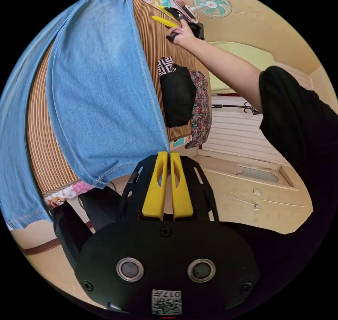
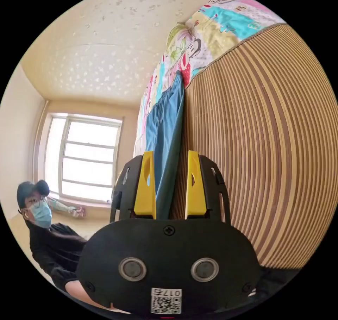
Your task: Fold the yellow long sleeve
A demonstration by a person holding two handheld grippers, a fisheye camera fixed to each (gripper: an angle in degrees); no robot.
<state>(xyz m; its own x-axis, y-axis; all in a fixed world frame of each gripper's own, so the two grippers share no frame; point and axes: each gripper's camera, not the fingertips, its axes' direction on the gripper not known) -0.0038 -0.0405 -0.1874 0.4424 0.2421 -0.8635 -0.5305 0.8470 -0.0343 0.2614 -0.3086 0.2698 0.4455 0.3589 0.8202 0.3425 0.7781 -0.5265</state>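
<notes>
Two grippers on a blue garment: left gripper (image 1: 170,157) pinches its hem corner (image 1: 167,144) at its tips, right gripper (image 2: 170,160) spread around the edge (image 2: 165,147); keep tension even. No yellow long sleeve seen.

Left gripper (image 1: 170,155) closed, right gripper (image 2: 170,155) agape.

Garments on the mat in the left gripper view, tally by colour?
Blue denim-look garment: 1
Black folded garment: 1
Black-and-white patterned garment: 1
Dark floral garment: 1
Total: 4
</notes>
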